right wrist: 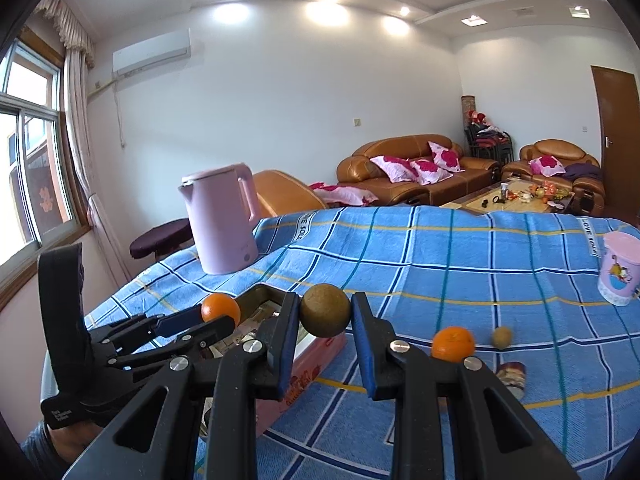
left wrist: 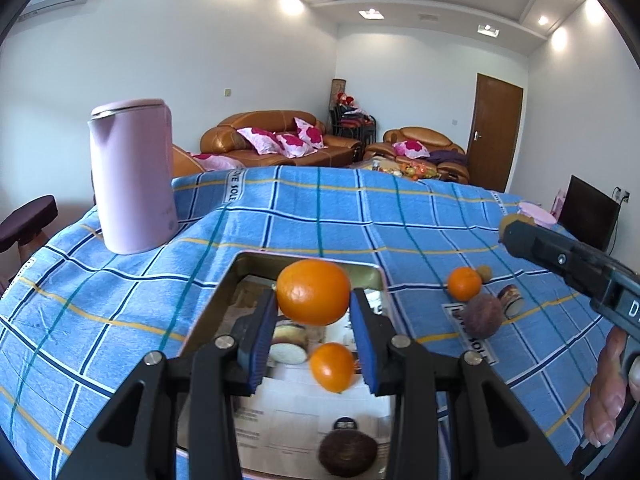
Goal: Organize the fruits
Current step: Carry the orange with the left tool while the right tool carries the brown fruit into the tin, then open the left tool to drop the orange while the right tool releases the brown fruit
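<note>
My left gripper (left wrist: 314, 300) is shut on an orange (left wrist: 313, 298) and holds it above a pink tin box (left wrist: 362, 274) lined with paper. Inside the box lie a smaller orange (left wrist: 332, 366), a dark round fruit (left wrist: 347, 453) and a cut fruit (left wrist: 288, 346). My right gripper (right wrist: 325, 316) is shut on a brown-green round fruit (right wrist: 325, 310), held above the cloth beside the box (right wrist: 316, 364). On the cloth to the right lie another orange (right wrist: 453, 343), a purple fruit (left wrist: 482, 316) and a small brown fruit (right wrist: 501, 337).
A pink kettle (left wrist: 134, 176) stands at the back left of the blue checked tablecloth (left wrist: 280, 216). A pink cup (right wrist: 620, 268) stands at the right. A small tin (right wrist: 512, 374) lies near the loose fruit. Sofas stand beyond the table.
</note>
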Action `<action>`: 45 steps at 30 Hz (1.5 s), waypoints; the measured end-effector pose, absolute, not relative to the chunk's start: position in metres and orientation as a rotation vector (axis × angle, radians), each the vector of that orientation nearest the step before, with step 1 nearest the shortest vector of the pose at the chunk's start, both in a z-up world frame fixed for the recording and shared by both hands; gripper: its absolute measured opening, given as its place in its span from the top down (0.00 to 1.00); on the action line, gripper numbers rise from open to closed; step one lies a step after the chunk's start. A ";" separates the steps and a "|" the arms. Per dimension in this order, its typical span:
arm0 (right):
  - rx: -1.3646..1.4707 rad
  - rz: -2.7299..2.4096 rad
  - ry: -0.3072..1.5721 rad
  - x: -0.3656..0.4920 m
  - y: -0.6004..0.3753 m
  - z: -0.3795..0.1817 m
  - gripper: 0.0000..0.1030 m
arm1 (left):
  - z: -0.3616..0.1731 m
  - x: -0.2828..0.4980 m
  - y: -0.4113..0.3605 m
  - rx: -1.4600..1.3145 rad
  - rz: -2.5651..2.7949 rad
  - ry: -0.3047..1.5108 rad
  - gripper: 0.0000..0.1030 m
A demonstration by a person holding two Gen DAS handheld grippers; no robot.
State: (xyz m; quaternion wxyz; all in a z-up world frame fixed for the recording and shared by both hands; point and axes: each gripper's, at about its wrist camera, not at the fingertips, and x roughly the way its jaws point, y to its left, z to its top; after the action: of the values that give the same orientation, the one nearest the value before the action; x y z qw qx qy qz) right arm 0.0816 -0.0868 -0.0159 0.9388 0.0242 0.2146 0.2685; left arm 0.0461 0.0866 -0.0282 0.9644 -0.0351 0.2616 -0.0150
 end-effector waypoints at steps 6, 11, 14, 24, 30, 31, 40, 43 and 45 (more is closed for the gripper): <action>0.028 0.572 0.466 0.090 -0.068 -0.024 0.73 | -0.034 0.053 0.100 -0.088 -0.007 0.564 0.63; 0.012 0.594 0.489 0.093 -0.053 -0.034 0.73 | -0.039 0.057 0.105 -0.087 0.009 0.583 0.63; -0.001 0.604 0.499 0.095 -0.046 -0.039 0.73 | -0.042 0.058 0.106 -0.081 0.016 0.594 0.63; -0.037 0.625 0.529 0.101 -0.023 -0.052 0.73 | -0.050 0.065 0.112 -0.075 0.029 0.625 0.63; -0.051 0.631 0.546 0.106 -0.013 -0.058 0.72 | -0.051 0.068 0.115 -0.072 0.033 0.632 0.63; -0.053 0.631 0.548 0.106 -0.012 -0.059 0.72 | -0.051 0.068 0.115 -0.072 0.034 0.634 0.63; -0.071 0.625 0.568 0.112 -0.003 -0.065 0.72 | -0.056 0.073 0.120 -0.074 0.037 0.649 0.63; -0.079 0.624 0.573 0.114 0.000 -0.066 0.72 | -0.058 0.074 0.121 -0.075 0.039 0.655 0.63; -0.086 0.622 0.578 0.115 0.001 -0.068 0.72 | -0.059 0.076 0.121 -0.073 0.043 0.659 0.63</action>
State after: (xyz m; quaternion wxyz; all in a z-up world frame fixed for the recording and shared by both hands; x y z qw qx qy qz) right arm 0.1146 0.0014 -0.0678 0.9103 -0.0419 0.2804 0.3017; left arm 0.0756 0.1215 -0.0593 0.9453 -0.0357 0.3236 0.0213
